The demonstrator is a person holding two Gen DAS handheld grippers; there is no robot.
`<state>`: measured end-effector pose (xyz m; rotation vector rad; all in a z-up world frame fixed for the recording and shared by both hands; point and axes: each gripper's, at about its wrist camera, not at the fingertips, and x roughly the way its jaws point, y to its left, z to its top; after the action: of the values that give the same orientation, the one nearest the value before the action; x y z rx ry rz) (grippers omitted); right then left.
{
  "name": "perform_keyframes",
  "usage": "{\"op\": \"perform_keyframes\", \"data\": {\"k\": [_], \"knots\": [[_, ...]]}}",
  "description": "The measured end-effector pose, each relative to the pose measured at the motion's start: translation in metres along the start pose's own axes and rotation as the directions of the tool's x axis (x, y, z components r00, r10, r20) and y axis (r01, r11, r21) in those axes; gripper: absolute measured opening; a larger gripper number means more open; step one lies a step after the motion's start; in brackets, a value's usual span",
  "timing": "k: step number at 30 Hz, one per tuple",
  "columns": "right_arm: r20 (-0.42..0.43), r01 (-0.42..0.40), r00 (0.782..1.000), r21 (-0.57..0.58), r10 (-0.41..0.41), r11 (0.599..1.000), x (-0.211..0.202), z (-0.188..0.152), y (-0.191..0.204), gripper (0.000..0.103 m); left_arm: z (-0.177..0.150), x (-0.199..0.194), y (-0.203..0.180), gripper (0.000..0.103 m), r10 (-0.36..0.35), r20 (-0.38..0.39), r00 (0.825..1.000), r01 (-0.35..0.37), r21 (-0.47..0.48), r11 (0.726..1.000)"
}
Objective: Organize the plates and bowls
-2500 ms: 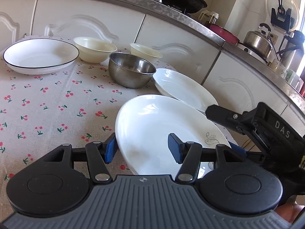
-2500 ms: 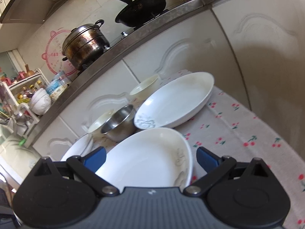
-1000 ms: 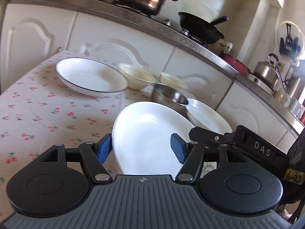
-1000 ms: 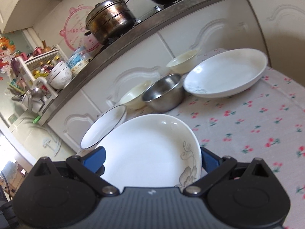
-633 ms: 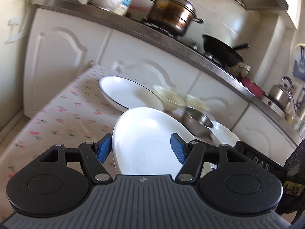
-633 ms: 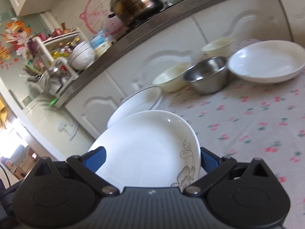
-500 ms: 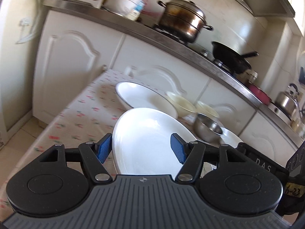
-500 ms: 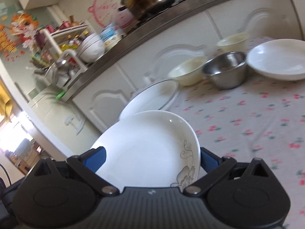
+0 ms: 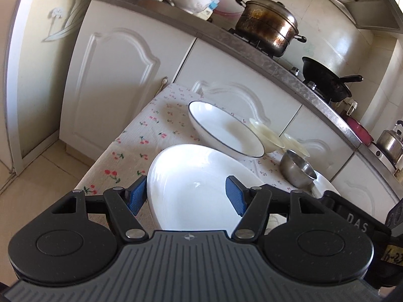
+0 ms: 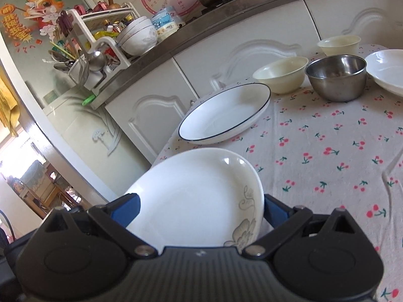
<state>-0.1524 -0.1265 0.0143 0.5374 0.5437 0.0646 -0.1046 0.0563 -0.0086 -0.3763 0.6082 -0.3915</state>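
Both grippers, left gripper (image 9: 186, 196) and right gripper (image 10: 200, 210), were clamped on the white floral-edged ceramic plate (image 10: 199, 196), held in the air near the black-rimmed white dish (image 10: 224, 112). I'd keep it level and lower it in gently.

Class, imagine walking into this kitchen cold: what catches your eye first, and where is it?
First, the white floral plate, carried between both grippers above the near edge of the cherry-print tablecloth. Beyond it sits a black-rimmed plate, then the steel bowl. On the stove stands a scorched pot.
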Motion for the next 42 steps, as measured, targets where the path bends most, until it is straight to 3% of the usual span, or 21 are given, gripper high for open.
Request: {"op": "perform_keyframes", "data": {"k": [7,14,20,25,29,34,38,42], "knots": [[-0.006,0.007,1.000,-0.007,-0.007,1.000,-0.001,0.002,-0.002,0.101,0.001,0.001,0.002,0.080,-0.013,0.012,1.000,0.013,-0.007,1.000],[0.044,0.147,0.988,0.032,-0.148,0.989,-0.026,0.023,-0.011,0.102,0.002,-0.005,-0.005,0.083,0.009,0.055,0.998,-0.010,0.014,1.000],[0.102,0.294,0.950,0.040,-0.296,0.955,-0.056,0.044,-0.015,0.102,-0.002,-0.001,-0.008,0.084,0.034,0.068,0.997,-0.036,0.022,0.999],[0.170,0.406,0.893,0.098,-0.418,0.908,-0.085,0.057,-0.023,0.102,-0.004,0.003,-0.016,0.084,0.044,0.062,0.997,-0.048,0.063,0.997],[0.213,0.407,0.872,0.184,-0.441,0.895,-0.099,0.073,-0.037,0.102,-0.006,0.004,-0.020,0.084,0.061,0.070,0.996,-0.067,0.092,0.993],[0.284,0.405,0.847,0.201,-0.449,0.892,-0.100,0.089,-0.052,0.102,-0.005,-0.006,-0.022,0.084,0.102,0.105,0.989,-0.116,0.136,0.984],[0.296,0.384,0.846,0.236,-0.443,0.893,-0.101,0.102,-0.075,0.102,0.000,-0.026,-0.043,0.096,0.115,0.160,0.980,-0.148,0.213,0.966],[0.309,0.418,0.823,0.239,-0.477,0.876,-0.108,0.117,-0.104,0.102,0.002,-0.036,-0.072,0.099,0.086,0.147,0.985,-0.125,0.279,0.952]]}}
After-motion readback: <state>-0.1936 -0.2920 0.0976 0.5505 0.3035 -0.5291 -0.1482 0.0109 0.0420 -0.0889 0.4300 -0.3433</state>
